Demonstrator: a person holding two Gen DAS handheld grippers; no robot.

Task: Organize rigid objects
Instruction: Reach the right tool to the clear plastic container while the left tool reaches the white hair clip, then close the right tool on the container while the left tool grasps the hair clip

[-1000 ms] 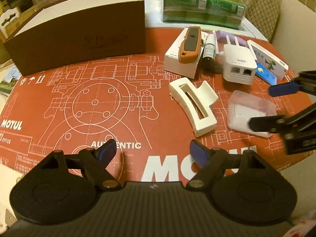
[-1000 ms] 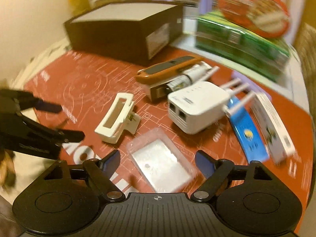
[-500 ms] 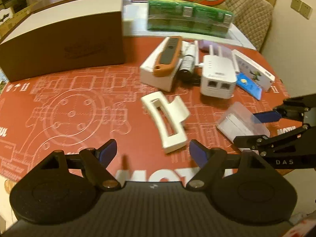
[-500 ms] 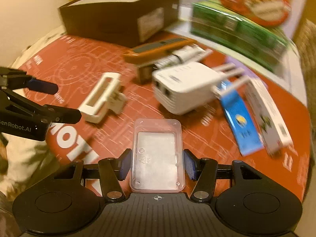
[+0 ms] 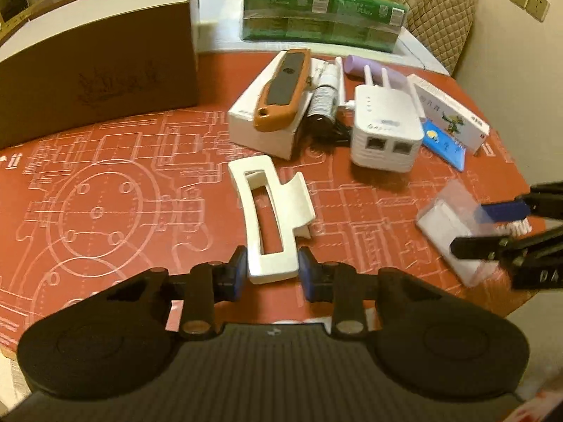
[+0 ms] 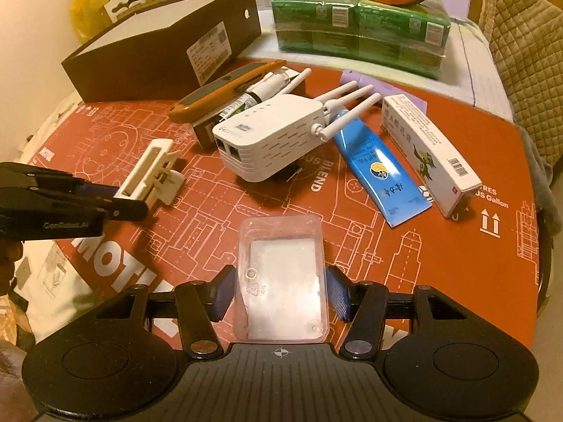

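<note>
White hair claw (image 5: 272,225) lies mid-surface (image 5: 116,211), its near end clenched in the left hand-held gripper (image 5: 271,270), whose jaws have just closed. Right hand-held gripper (image 6: 279,295) grasps the clear plastic case (image 6: 283,277) by the near edge.

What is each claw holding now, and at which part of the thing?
The left claw has just closed on the near end of the white hair clip. The right claw grips the clear plastic box by its long sides.
</note>
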